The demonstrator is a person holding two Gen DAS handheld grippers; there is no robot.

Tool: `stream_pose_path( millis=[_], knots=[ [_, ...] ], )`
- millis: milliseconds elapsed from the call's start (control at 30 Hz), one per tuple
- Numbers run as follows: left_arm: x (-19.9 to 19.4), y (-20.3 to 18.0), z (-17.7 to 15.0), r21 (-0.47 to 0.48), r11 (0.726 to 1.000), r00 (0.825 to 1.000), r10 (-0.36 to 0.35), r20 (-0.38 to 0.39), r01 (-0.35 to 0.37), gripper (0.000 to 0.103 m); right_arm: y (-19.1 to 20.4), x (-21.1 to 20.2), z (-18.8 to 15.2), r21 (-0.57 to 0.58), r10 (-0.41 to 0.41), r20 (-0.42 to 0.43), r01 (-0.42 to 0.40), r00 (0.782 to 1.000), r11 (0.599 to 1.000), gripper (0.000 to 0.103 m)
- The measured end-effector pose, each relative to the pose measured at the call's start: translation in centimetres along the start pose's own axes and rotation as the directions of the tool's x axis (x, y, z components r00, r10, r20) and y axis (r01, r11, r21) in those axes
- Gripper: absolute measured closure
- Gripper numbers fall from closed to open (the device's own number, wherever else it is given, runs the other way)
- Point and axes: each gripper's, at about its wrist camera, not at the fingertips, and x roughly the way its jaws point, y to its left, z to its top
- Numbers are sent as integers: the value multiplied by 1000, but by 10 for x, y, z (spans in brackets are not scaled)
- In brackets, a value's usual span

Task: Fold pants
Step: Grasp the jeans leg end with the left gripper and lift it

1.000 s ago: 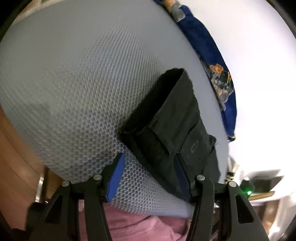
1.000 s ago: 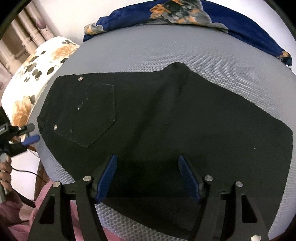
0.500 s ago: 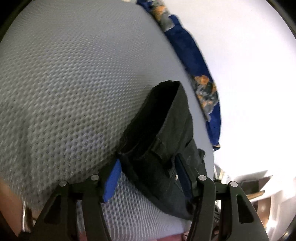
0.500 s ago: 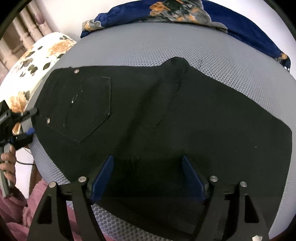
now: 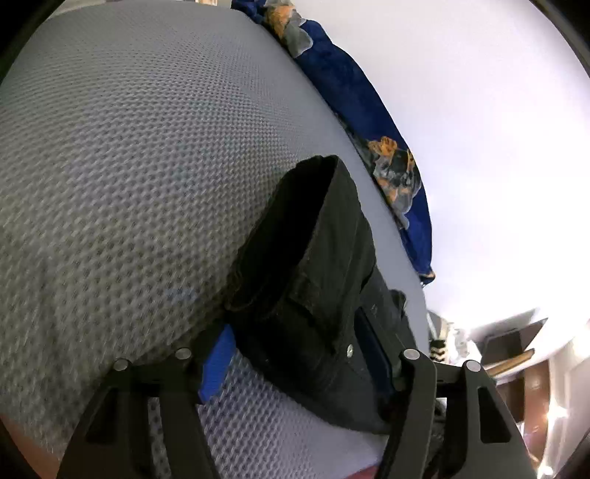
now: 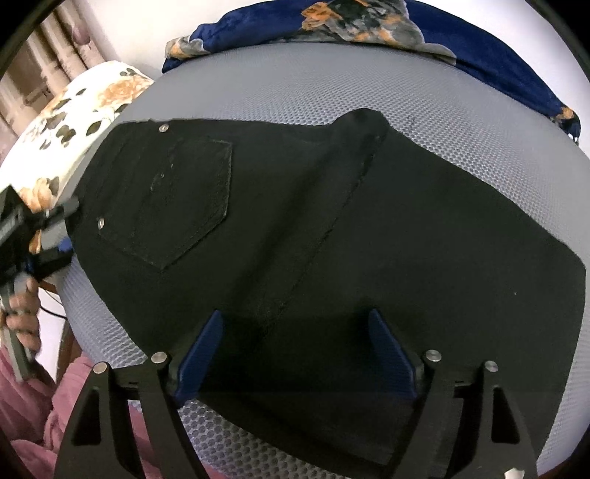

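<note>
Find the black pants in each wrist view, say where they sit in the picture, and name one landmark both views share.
Left wrist view: the black pants sit lower centre, waistband end bunched between the opening left claw fingers.
Right wrist view: the black pants spread across the middle, back pocket upper left, near edge between the opening right claw fingers.
Shared landmark: the blue floral cloth along the grey mesh surface's far edge.

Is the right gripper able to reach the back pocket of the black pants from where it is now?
Probably yes. The back pocket lies flat and uncovered on the black pants, ahead and left of the right gripper, whose jaws are opening over bare cloth.
</note>
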Motion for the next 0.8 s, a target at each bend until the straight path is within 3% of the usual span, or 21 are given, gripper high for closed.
stream_pose_path(
  millis=[100,233,333,500,600,700,800],
  knots=[
    [5,-2,4,17,1000,1000,-8,9,8,38,4,1,-1,-12,-14,0,14,1000,1000,23],
    [16,-13,2,68,997,999,36,32,-38,39,2,1,-1,5,-6,10,6,1000,1000,23],
    [17,-15,-2,110,987,991,113,73,-120,65,1,1,0,18,1,12,-1,1000,1000,23],
    [17,-28,2,90,985,988,139,72,-145,74,-4,-1,-1,33,14,16,-15,1000,999,23],
    [5,-58,3,144,984,991,95,89,-107,75,-17,-7,2,130,87,32,-90,996,987,23],
    [-2,-105,0,246,967,994,46,100,-69,76,-37,-24,2,248,154,106,-176,982,952,24],
    [3,-154,-7,323,946,997,-37,68,13,76,-52,-49,3,275,119,176,-165,977,947,24]
  ],
)
